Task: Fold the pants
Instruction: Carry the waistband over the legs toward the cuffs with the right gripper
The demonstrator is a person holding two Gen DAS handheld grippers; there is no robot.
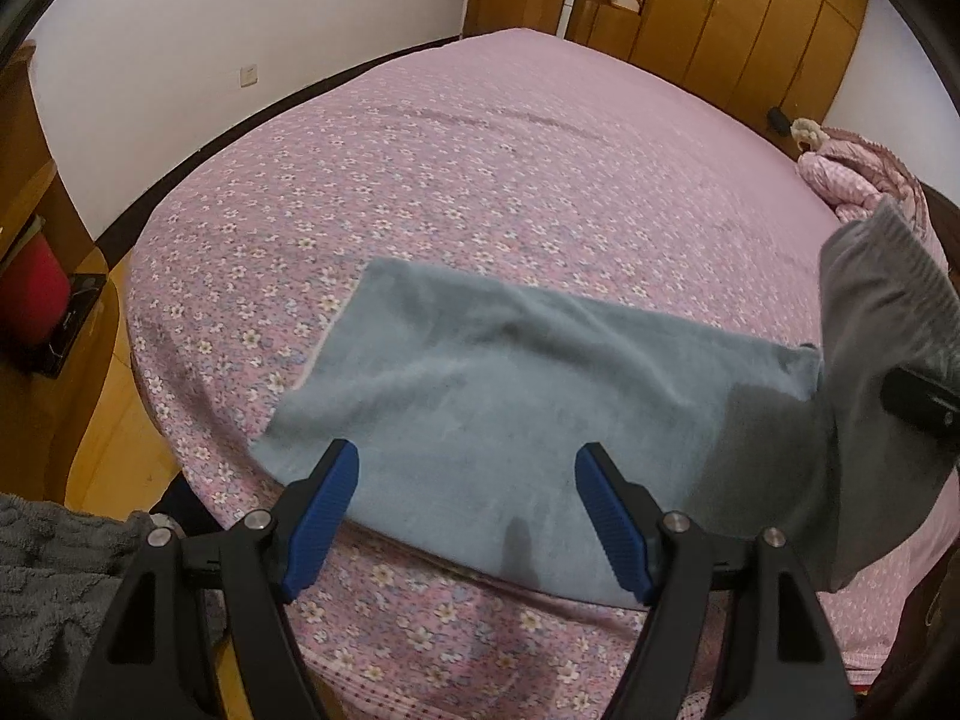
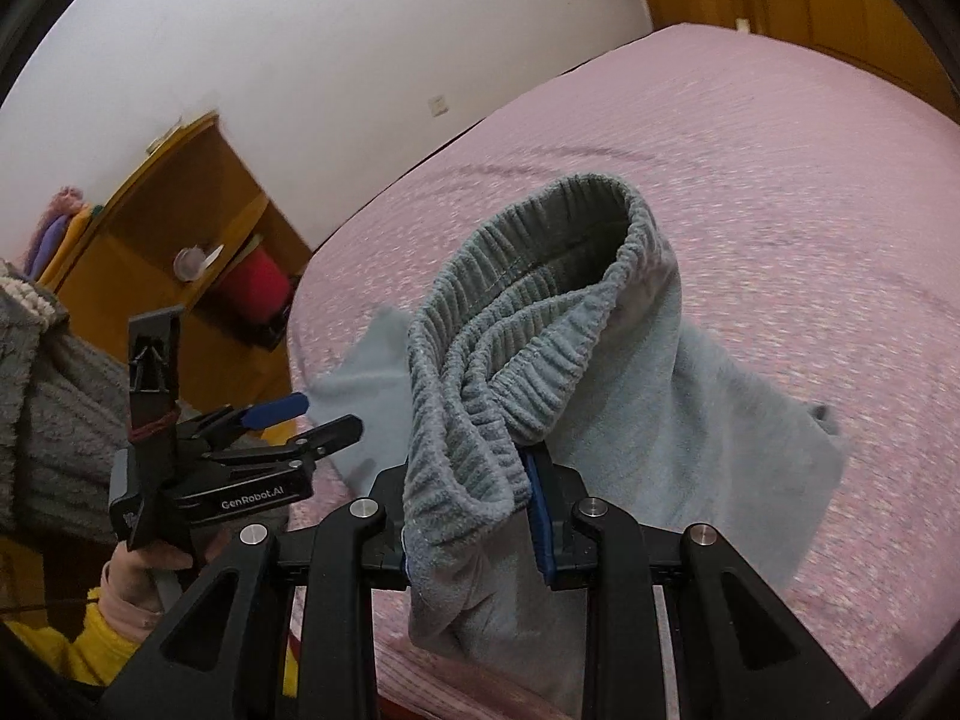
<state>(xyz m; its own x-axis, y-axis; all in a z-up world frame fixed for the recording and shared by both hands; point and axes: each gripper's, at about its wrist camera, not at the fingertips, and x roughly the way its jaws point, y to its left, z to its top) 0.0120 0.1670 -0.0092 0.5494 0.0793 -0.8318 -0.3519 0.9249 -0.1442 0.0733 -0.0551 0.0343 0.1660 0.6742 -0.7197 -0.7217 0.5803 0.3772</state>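
The right gripper pinches the pants waistband above the bed; the left gripper hovers, fingers wide apart, empty.

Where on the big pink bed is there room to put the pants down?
The pink flowered bedsheet is bare from the grey fleece pants to the far wooden wardrobe. The near edge is crowded: pants, open left gripper, right gripper clamping the ribbed waistband. A pink quilt fills the right corner.
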